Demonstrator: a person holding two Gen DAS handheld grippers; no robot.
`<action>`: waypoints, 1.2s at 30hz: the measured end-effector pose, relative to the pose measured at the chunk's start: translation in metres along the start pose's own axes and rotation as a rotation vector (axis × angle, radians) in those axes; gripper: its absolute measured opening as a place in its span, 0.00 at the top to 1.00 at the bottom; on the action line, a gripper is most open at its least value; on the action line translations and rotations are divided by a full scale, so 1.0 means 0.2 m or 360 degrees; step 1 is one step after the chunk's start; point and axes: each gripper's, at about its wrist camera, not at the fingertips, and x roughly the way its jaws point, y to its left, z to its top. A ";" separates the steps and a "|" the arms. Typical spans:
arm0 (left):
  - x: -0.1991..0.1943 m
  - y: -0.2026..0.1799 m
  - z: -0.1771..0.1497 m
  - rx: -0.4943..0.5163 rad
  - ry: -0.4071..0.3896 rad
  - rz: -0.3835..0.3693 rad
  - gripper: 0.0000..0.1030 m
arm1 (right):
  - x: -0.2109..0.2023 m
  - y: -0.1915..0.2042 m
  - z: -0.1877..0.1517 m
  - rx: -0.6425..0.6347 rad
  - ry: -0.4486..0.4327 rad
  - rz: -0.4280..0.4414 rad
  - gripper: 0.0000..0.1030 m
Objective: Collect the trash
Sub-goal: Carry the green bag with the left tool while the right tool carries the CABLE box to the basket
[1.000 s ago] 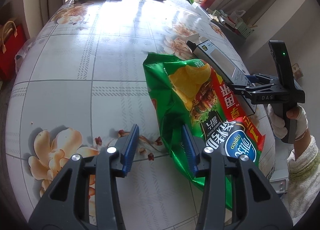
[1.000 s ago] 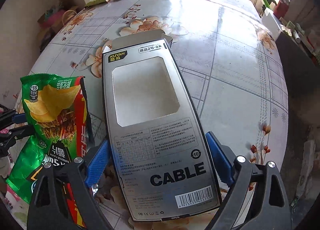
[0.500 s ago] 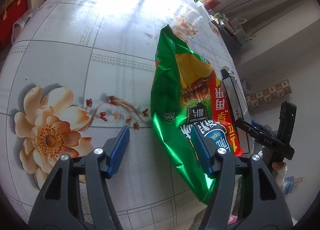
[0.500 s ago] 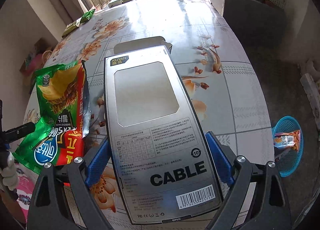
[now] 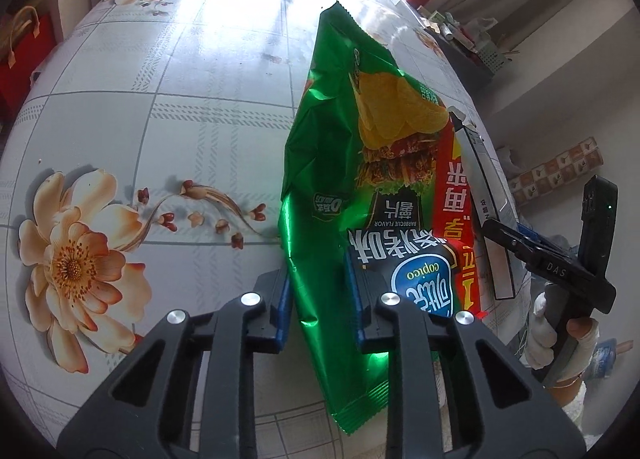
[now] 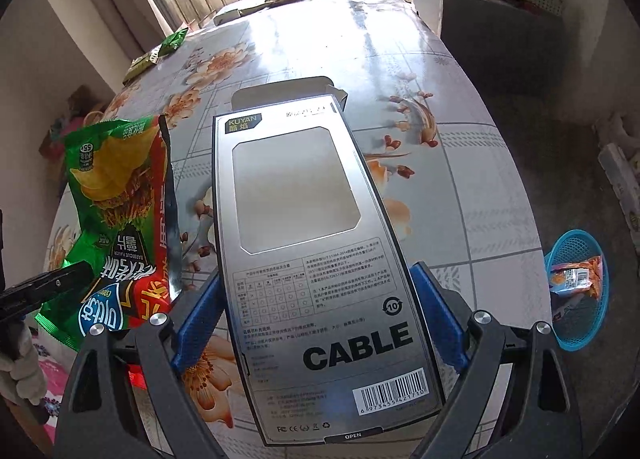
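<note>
Two pieces of trash hang above the table (image 5: 120, 71): the left gripper (image 5: 320, 291) pinches a light, crinkly chip bag (image 5: 360, 163) near its bottom seam; the right gripper (image 6: 320, 319) clamps a stiff cable box (image 6: 304, 227) across its width, basket (image 6: 580, 291) below.

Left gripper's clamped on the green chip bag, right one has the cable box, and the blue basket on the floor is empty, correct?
Not quite: the blue basket already holds a wrapper, as the right wrist view shows. The rest stands: left gripper grips the chip bag, right gripper the cable box.
</note>
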 end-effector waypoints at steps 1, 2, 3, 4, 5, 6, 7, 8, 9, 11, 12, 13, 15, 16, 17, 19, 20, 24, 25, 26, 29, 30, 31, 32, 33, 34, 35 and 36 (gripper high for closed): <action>0.00 -0.01 -0.01 0.0022 -0.0020 0.0018 0.82 | 0.00 0.00 0.00 -0.0002 0.0001 -0.0008 0.14; -0.01 -0.03 -0.01 0.0051 -0.0041 0.0040 0.85 | 0.00 0.00 0.00 -0.0001 0.0004 -0.0017 0.14; -0.02 -0.04 -0.01 0.0075 -0.0059 0.0061 0.88 | 0.00 0.00 0.00 0.0000 0.0009 -0.0026 0.14; -0.02 -0.06 -0.02 0.0095 -0.0076 0.0080 0.89 | 0.00 0.00 0.00 -0.0003 0.0014 -0.0029 0.14; -0.03 -0.07 -0.02 0.0118 -0.0093 0.0099 0.92 | 0.00 0.00 0.00 -0.0005 0.0021 -0.0029 0.14; -0.03 -0.08 -0.02 0.0141 -0.0110 0.0122 0.94 | 0.00 0.00 0.00 -0.0003 0.0027 -0.0027 0.14; -0.04 -0.10 -0.02 0.0163 -0.0128 0.0144 0.94 | 0.00 -0.01 0.00 0.0000 0.0032 -0.0030 0.14; -0.05 -0.11 -0.02 0.0191 -0.0146 0.0167 0.94 | 0.00 -0.01 0.01 0.0002 0.0038 -0.0036 0.14; -0.05 -0.13 -0.02 0.0223 -0.0164 0.0196 0.94 | 0.00 -0.01 0.01 0.0004 0.0039 -0.0043 0.14; -0.07 -0.17 -0.02 0.0293 -0.0206 0.0261 0.95 | 0.00 -0.02 0.02 0.0005 0.0043 -0.0052 0.14; -0.07 -0.18 -0.03 0.0322 -0.0219 0.0285 0.95 | 0.00 -0.02 0.03 0.0006 0.0043 -0.0054 0.14; -0.07 -0.19 -0.03 0.0341 -0.0226 0.0300 0.95 | 0.01 -0.02 0.03 0.0004 0.0044 -0.0055 0.14; -0.06 -0.21 -0.03 0.0361 -0.0235 0.0318 0.95 | 0.02 -0.02 0.04 -0.0004 0.0048 -0.0060 0.14; -0.06 -0.22 -0.03 0.0371 -0.0242 0.0328 0.95 | 0.02 -0.01 0.04 -0.0011 0.0045 -0.0068 0.14; -0.06 -0.23 -0.03 0.0379 -0.0249 0.0335 0.95 | 0.03 -0.01 0.04 -0.0018 0.0041 -0.0078 0.14; -0.07 -0.24 -0.05 0.0396 -0.0266 0.0349 0.95 | 0.02 0.00 0.04 -0.0011 0.0030 -0.0086 0.14; -0.08 -0.25 -0.05 0.0403 -0.0276 0.0353 0.96 | 0.02 0.00 0.04 -0.0001 0.0025 -0.0083 0.14; -0.09 -0.26 -0.06 0.0416 -0.0307 0.0361 0.97 | 0.01 -0.02 0.03 0.0045 0.0006 -0.0075 0.15; -0.10 -0.26 -0.06 0.0421 -0.0316 0.0364 0.97 | 0.01 -0.03 0.03 0.0056 0.0001 -0.0071 0.15; -0.10 -0.26 -0.06 0.0423 -0.0323 0.0362 0.97 | 0.00 -0.03 0.02 0.0067 -0.0004 -0.0067 0.15; -0.11 -0.25 -0.06 0.0422 -0.0339 0.0358 0.97 | -0.02 -0.05 0.02 0.0099 -0.0020 -0.0053 0.15; -0.12 -0.25 -0.06 0.0420 -0.0345 0.0358 0.97 | -0.03 -0.06 0.02 0.0110 -0.0024 -0.0049 0.15; -0.13 -0.25 -0.06 0.0417 -0.0352 0.0356 0.97 | -0.03 -0.06 0.02 0.0121 -0.0028 -0.0045 0.16; -0.13 -0.26 -0.06 0.0415 -0.0359 0.0357 0.98 | -0.04 -0.07 0.02 0.0131 -0.0033 -0.0040 0.16; -0.13 -0.26 -0.05 0.0415 -0.0366 0.0358 0.98 | -0.05 -0.07 0.02 0.0142 -0.0038 -0.0035 0.16; -0.14 -0.26 -0.05 0.0416 -0.0372 0.0358 0.98 | -0.05 -0.08 0.02 0.0150 -0.0041 -0.0029 0.16; -0.14 -0.26 -0.05 0.0414 -0.0378 0.0356 0.98 | -0.05 -0.08 0.02 0.0159 -0.0044 -0.0024 0.16; -0.15 -0.26 -0.05 0.0412 -0.0383 0.0353 0.98 | -0.06 -0.09 0.02 0.0167 -0.0047 -0.0020 0.16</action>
